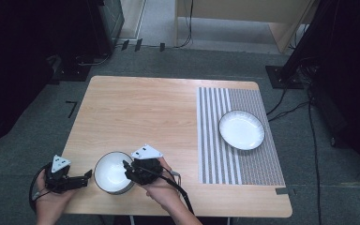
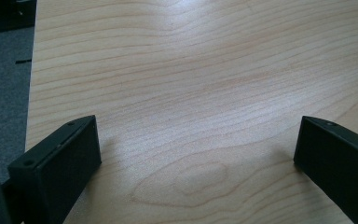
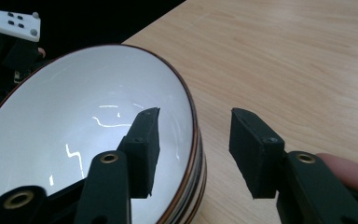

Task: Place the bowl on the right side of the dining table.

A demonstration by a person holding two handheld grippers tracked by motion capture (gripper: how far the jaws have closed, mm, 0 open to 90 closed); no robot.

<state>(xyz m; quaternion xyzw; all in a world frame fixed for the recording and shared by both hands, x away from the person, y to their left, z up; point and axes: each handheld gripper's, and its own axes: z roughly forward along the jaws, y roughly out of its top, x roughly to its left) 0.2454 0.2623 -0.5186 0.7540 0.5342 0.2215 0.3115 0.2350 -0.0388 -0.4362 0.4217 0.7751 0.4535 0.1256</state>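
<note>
- White bowl (image 1: 113, 172) with a dark brown rim, upright on the table (image 1: 140, 112), close to the near edge and left of the middle.
- Right tool (image 1: 128, 168) at the bowl's right side, straddling the rim: one jaw inside over the white inner wall, the other outside over bare wood.
- In the right gripper view, bowl (image 3: 74, 135) wall standing between the two jaws of the right tool (image 3: 193, 149); a gap visible between the outer jaw and the bowl's outer wall, so partly open and not clamped; contact of the inner jaw with the glaze impossible to judge.
- Left tool (image 1: 88, 177) just left of the bowl, lying level, tips pointing toward the bowl and stopping short of its rim.
- In the left gripper view, left tool (image 2: 196, 154) spread wide, with bare table (image 2: 191, 70) between the jaws and nothing held.
- Striped grey-and-white placemat (image 1: 236, 140) well to the right of the bowl, on the table's right part.
- White plate (image 1: 241, 130) resting on the placemat, well apart from the bowl, beyond and to its right.
- Black cable trailing back from the right tool over the wrist toward the near table edge.
</note>
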